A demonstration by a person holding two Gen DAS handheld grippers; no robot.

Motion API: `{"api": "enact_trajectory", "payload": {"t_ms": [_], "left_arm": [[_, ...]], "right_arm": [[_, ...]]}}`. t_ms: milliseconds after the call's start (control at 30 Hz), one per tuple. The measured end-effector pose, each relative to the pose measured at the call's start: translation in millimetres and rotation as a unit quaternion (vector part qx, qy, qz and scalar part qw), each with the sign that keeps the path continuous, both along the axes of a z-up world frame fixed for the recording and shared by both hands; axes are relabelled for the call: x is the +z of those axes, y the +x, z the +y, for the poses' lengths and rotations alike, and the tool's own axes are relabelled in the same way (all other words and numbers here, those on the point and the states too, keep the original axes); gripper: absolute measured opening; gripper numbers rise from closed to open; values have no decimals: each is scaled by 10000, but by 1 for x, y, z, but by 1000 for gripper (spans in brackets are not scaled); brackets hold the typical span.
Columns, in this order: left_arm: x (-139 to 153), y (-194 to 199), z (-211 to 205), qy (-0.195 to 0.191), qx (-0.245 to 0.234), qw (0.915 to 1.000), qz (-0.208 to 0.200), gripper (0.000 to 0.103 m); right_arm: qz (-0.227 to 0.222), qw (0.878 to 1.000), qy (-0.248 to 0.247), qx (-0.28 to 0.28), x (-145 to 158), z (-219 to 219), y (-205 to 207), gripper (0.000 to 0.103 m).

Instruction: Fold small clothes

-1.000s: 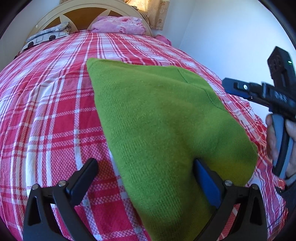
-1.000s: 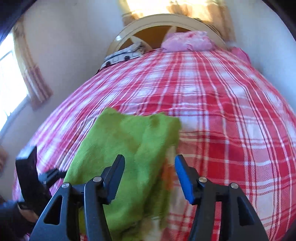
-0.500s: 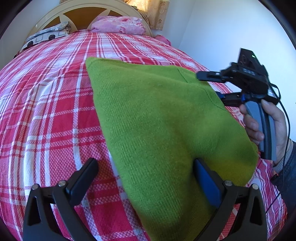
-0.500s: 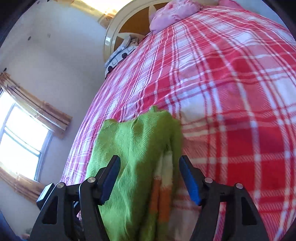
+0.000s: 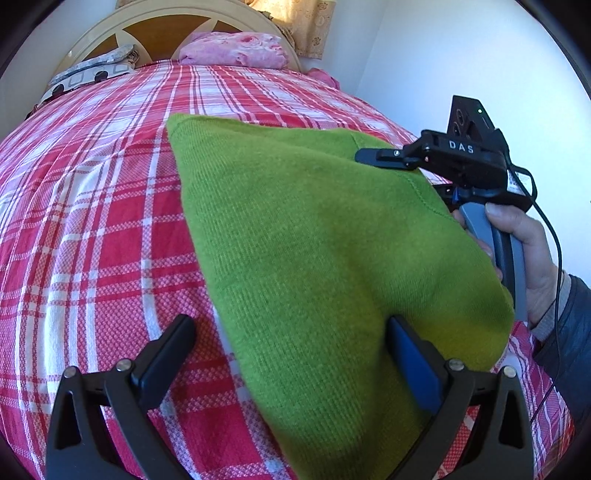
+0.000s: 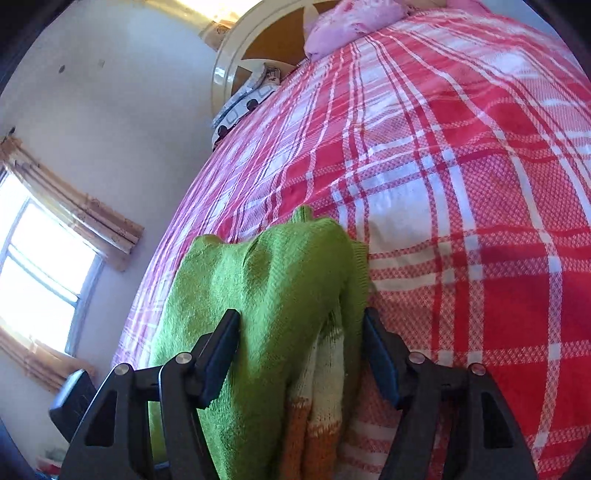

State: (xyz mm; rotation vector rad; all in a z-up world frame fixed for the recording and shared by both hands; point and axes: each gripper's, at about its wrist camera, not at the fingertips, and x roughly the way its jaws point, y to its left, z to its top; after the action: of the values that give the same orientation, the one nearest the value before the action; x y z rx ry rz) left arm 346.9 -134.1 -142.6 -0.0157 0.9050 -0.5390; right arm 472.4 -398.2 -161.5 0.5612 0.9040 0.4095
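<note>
— Across the middle of the left wrist view, the green knit garment (image 5: pixel 314 240) lies on the plaid bedspread (image 5: pixel 92 221). How will it handle?
— Soft, light, floppy; pinch a hem or corner.
— And the grippers?
— Left gripper (image 5: pixel 291 354) spread wide, holding nothing; right gripper (image 6: pixel 301 347) straddles the bunched edge, parted, not yet pinching.

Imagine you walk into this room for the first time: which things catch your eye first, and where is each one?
The bright green knitted garment lies on the red and white checked bedspread, filling the middle of the left wrist view. Cream and orange stripes show at its edge between the fingers of the open right claw. A pink pillow sits at the far end against the round headboard.
</note>
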Motion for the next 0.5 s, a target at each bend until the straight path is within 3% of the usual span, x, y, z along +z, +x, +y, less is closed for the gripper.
{"api": "enact_trajectory", "payload": {"t_ms": [200,500], "left_arm": [[0,-1,1,-9,-17,10000,-15,103],[1,-1,-4,28,-126,9999,-18,103]], "right_arm": [[-100,9998,-120,-94,-1,2,-10,49],[-216,9991,-376,-34,-1,9,-12,47]]}}
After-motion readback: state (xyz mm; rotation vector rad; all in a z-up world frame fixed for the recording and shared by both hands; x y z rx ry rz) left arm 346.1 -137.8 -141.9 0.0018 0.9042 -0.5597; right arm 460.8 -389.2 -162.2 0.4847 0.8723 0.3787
